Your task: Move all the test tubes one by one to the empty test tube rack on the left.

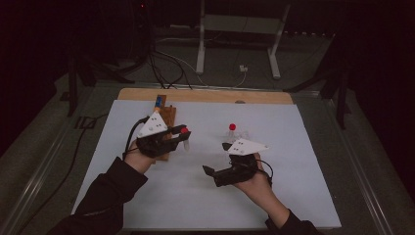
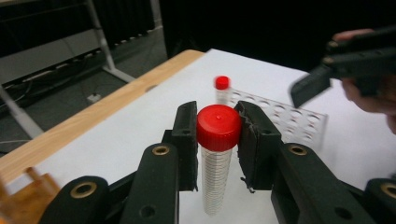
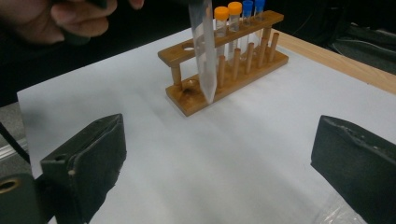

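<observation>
left gripper (image 2: 218, 135): clamped on red cap of tube (image 2: 215, 179), tube hangs upright off the sheet
right gripper (image 3: 219, 177): jaws wide, nothing between
tube vs clear rack (image 2: 289, 119): rack lies ahead of left gripper, nearer the right gripper; one red-capped tube (image 2: 222, 88) already in it
wooden rack (image 3: 224, 70): just behind held tube, orange and blue caps in it
in the way: right gripper close beside clear rack

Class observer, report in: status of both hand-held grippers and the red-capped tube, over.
Left hand-held gripper shut on red-capped tube, clear of the sheet. Right hand-held gripper open, empty. Wooden rack behind tube; path unobstructed.
</observation>
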`<state>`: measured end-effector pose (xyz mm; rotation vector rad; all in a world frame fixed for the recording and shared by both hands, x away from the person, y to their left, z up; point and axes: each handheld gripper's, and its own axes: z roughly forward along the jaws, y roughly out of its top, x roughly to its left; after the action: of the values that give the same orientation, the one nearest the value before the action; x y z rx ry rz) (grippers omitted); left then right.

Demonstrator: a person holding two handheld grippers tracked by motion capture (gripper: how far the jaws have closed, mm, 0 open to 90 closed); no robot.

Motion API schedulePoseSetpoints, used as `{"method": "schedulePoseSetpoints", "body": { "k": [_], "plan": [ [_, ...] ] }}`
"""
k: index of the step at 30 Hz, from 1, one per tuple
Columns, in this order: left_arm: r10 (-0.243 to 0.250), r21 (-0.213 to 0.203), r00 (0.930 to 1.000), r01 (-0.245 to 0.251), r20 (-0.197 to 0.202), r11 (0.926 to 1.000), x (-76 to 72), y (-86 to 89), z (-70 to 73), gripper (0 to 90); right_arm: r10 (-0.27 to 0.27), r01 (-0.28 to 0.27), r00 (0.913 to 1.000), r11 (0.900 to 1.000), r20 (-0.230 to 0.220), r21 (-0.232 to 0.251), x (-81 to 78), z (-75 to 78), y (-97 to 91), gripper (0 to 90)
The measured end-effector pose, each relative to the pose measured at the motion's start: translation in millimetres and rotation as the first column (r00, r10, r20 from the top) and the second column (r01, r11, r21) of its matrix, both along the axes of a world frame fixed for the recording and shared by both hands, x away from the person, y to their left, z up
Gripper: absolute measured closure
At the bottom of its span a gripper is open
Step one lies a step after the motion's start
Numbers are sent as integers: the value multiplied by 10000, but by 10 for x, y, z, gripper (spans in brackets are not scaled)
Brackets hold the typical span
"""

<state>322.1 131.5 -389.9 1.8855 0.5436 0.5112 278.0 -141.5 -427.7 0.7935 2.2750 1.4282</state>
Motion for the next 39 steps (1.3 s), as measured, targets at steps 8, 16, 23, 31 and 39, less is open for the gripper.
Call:
{"method": "schedulePoseSetpoints", "body": {
  "k": [8, 16, 23, 31, 39],
  "plan": [
    [739, -20, 9971, -739, 160, 9973, 109, 203, 101, 714, 216, -216, 9998, 9995, -24, 212, 4, 13, -31, 0],
    [1382, 79, 9904, -1382, 57, 9904, 190, 406, 131, 714, 284, -286, 9996, 9985, 54, 460, 11, 29, -86, 0],
    [2058, 3, 9782, -2059, 275, 9786, 245, 584, 192, 714, 261, -268, 9996, 9981, 136, 549, 14, 32, -97, 0],
    [2681, -101, 9623, -2679, 465, 9634, 326, 711, 178, 714, 285, -296, 9995, 9972, 159, 686, 17, 44, -122, 0],
    [3099, -112, 9506, -3098, 196, 9507, 459, 743, 27, 714, 289, -297, 9995, 9967, 110, 753, 23, 38, -129, 0]
  ]
}}
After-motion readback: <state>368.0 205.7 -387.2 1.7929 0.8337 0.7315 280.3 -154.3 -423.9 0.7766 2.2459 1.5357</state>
